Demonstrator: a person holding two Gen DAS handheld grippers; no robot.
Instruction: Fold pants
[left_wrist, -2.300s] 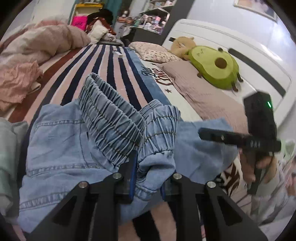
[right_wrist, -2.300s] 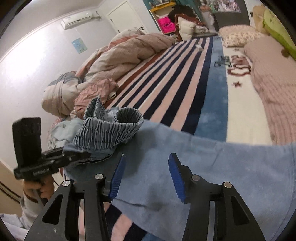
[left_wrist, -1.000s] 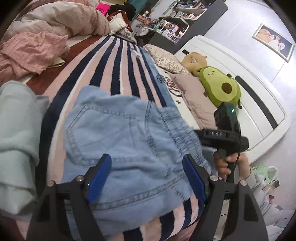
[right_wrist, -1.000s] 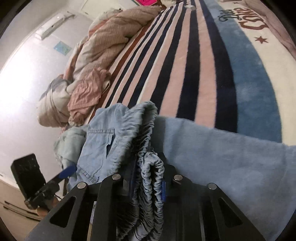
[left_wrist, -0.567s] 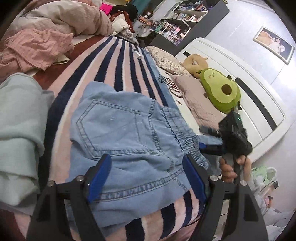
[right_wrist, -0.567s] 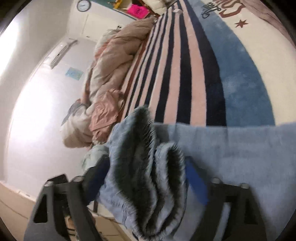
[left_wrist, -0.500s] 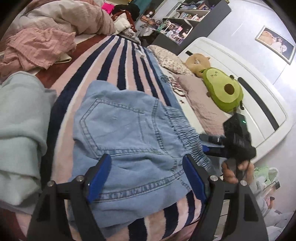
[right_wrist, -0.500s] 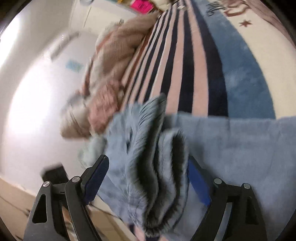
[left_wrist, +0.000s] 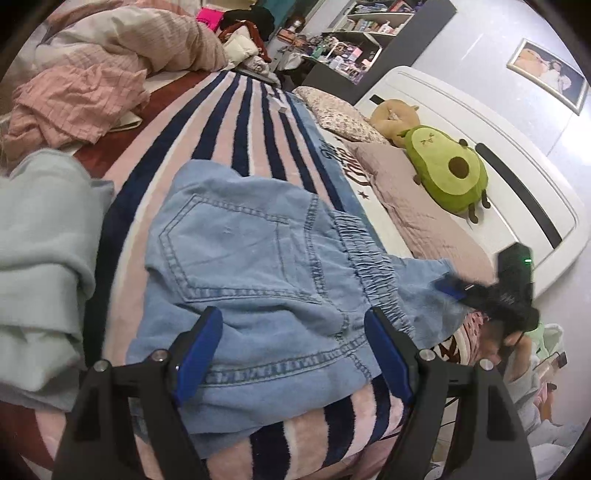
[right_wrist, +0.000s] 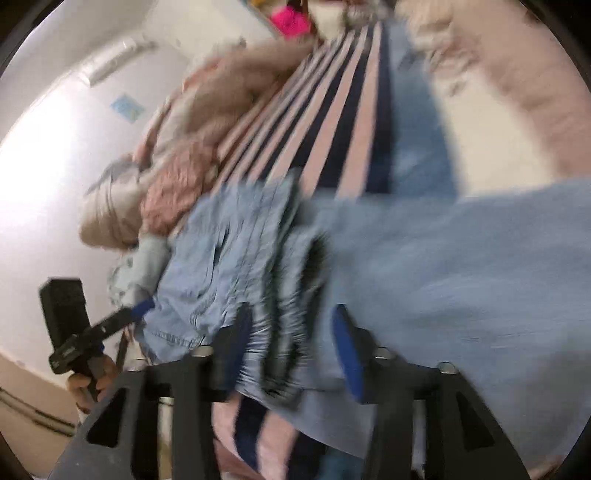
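Light blue denim pants (left_wrist: 258, 266) lie on the striped bed blanket, back pocket up, elastic waistband (left_wrist: 369, 266) toward the right. My left gripper (left_wrist: 291, 354) is open and empty, just above the pants' near hem. My right gripper (right_wrist: 288, 343) is open in a blurred right wrist view, with the bunched waistband (right_wrist: 291, 295) lying loose between its fingers. It also shows in the left wrist view (left_wrist: 454, 288) at the waistband's right end, over a spread pant leg (right_wrist: 461, 277).
A mint green garment (left_wrist: 40, 258) lies at the left of the pants. A pink garment (left_wrist: 74, 103) and a beige duvet (left_wrist: 147, 40) are heaped at the far left. An avocado plush (left_wrist: 447, 173) and pillows sit by the white headboard (left_wrist: 517, 184).
My left gripper let go of the waistband, opened and drew back as the pants were laid flat. My right gripper took the waistband, then opened; it is moving fast now.
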